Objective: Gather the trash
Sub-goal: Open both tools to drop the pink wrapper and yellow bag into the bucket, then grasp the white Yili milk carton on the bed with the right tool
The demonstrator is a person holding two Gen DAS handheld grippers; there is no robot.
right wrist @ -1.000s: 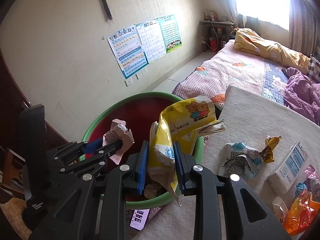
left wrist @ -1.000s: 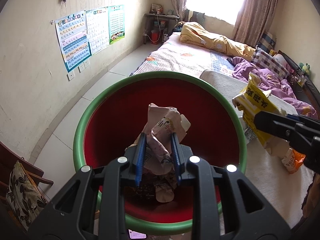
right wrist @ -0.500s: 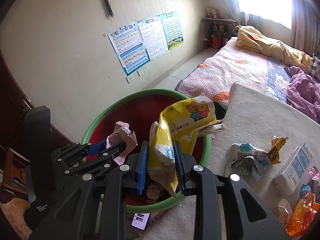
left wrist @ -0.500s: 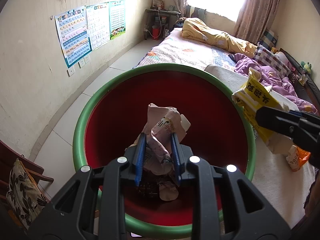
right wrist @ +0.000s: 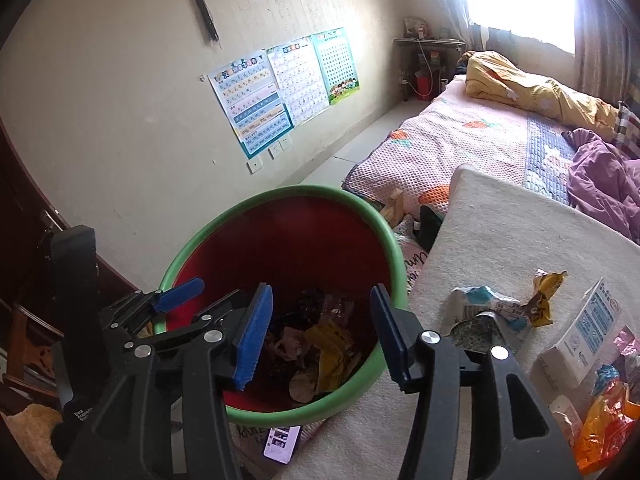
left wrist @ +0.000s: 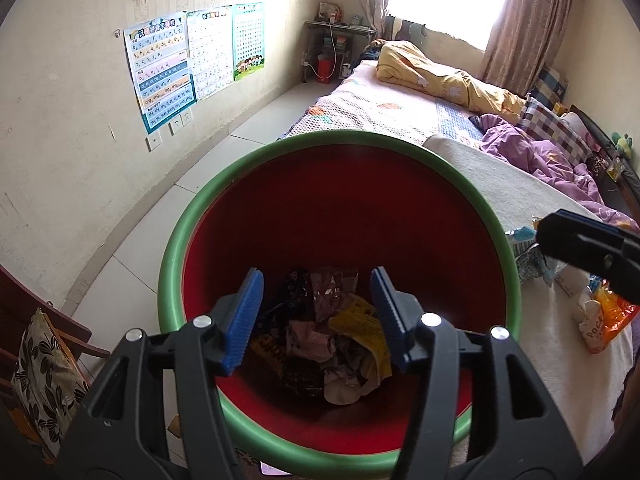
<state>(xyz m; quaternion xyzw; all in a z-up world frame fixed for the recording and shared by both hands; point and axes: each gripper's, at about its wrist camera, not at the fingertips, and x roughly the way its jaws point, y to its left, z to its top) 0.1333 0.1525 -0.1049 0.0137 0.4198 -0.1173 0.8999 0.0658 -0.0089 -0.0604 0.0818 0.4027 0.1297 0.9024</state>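
Both of your grippers hung over the bin [left wrist: 340, 148], a red bucket with a green rim standing on the floor just beside the near edge of the white mat [right wrist: 500, 240]. Your left gripper [left wrist: 316, 316] pointed down into the bin mouth; its blue pads [left wrist: 246, 316] stood apart and were opening, with nothing pressed between them. Below the gap, at the bottom of the bin, lay the dropped trash: a crumpled pink wrapper [left wrist: 312, 336] touching a yellow wrapper [left wrist: 360, 324], with darker scraps around them. Your right gripper [right wrist: 320, 332] hovered over the bin's rim on the mat side, its fingers also apart and opening, empty; the same yellow wrapper [right wrist: 332, 344] and pale paper showed beneath it inside the bin. From the right wrist view your left gripper [right wrist: 176, 292] sat to the left, above the far side of the rim. More trash was on the mat, well apart from the bin: a blue-and-white crumpled packet [right wrist: 484, 312] near the mat's bin-side edge, a small yellow-brown wrapper [right wrist: 544, 292] just beside it, a white box [right wrist: 584, 332] further right, and an orange bag [right wrist: 604, 428] at the near right corner. A phone [right wrist: 282, 442] lay on the floor under the bin's near edge.
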